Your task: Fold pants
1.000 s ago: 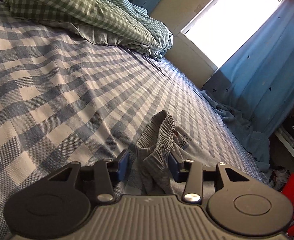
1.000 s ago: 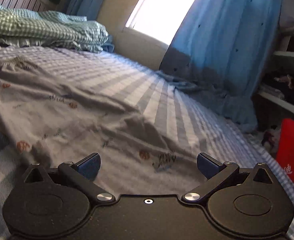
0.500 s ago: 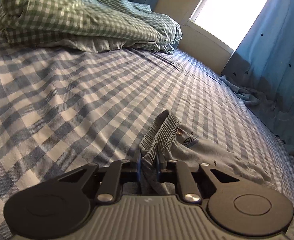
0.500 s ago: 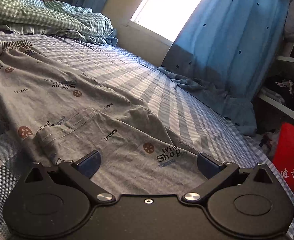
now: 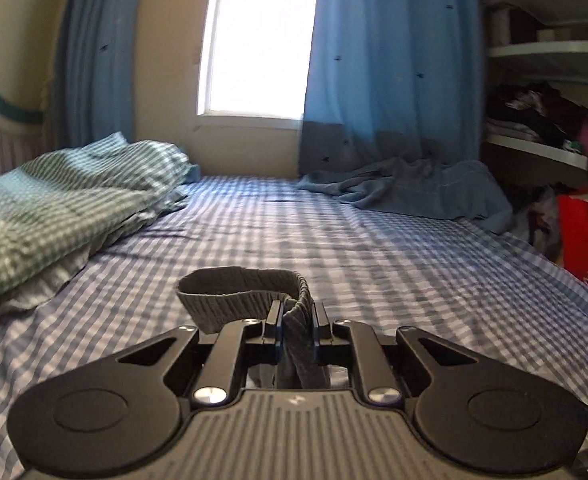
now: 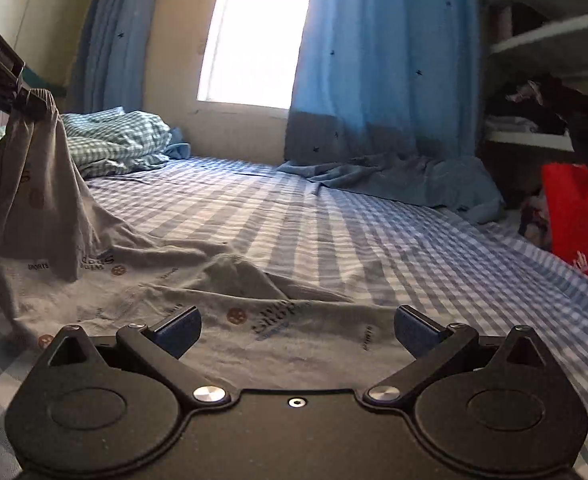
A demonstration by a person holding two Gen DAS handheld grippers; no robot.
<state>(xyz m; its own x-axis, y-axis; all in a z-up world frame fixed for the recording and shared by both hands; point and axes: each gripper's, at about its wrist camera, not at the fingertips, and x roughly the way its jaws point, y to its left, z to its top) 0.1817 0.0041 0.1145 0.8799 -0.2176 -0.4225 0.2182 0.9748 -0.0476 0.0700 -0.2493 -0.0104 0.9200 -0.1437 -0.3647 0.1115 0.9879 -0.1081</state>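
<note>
— What does your left wrist view show?
— My left gripper [image 5: 297, 318] is clamped on the ribbed waistband of the grey pants [image 5: 242, 294], which loops up just beyond my fingers, above the checked bed [image 5: 374, 264].

— And the right wrist view?
— My right gripper [image 6: 296, 326] gapes wide, holding nothing. The pants [image 6: 142, 280] lie on the bed right before it, their far left end lifted by my left gripper [image 6: 24, 98].
</note>
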